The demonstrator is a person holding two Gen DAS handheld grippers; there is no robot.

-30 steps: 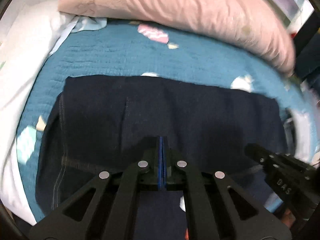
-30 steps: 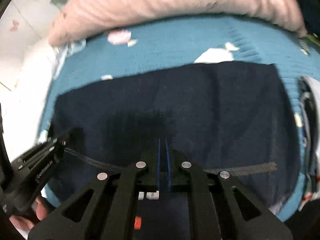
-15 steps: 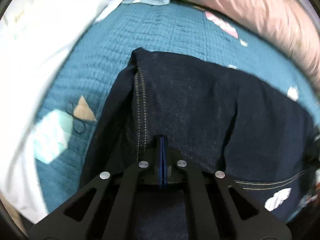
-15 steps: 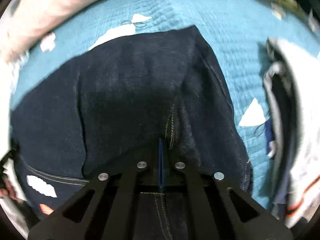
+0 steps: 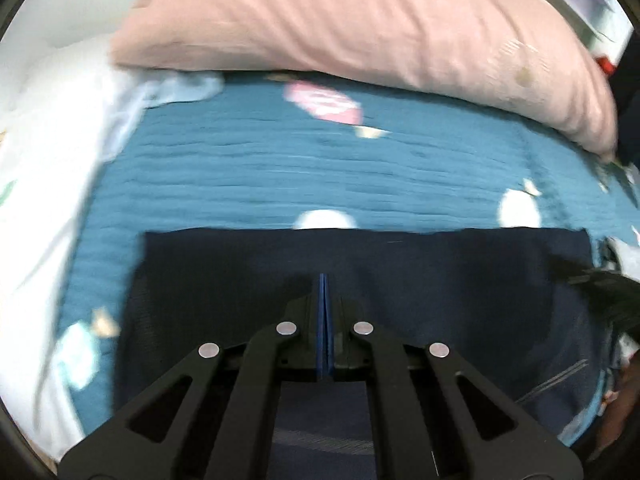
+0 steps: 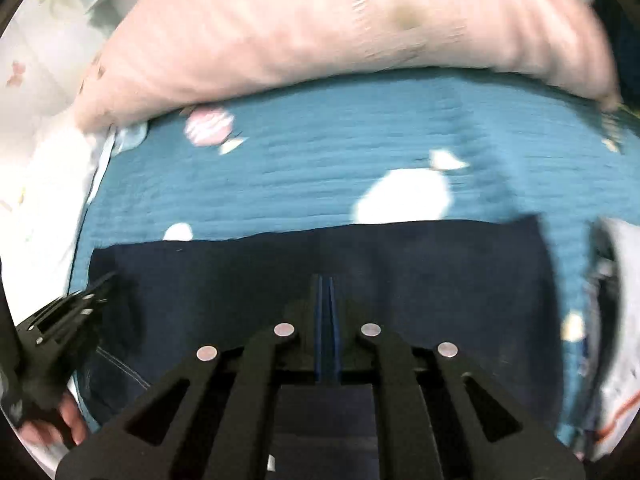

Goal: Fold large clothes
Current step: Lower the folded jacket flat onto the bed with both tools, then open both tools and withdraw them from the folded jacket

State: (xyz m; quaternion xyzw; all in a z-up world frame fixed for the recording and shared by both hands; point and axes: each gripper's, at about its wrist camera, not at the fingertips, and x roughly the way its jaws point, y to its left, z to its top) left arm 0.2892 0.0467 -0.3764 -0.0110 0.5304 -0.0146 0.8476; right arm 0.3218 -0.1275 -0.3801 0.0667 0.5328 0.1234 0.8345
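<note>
on the bed (image 5: 360, 168), short of the pink pillow (image 5: 360, 20), jeans (image 5: 440, 280) lie crosswise under both grippers, left (image 5: 323, 280) & right (image 6: 325, 280); fingers pinched together, grip on cloth unclear.

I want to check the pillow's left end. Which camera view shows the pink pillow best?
The left wrist view: the pink pillow is sharper there, with its left end and creases clear. The right wrist view shows the same pillow, but blurred.
</note>
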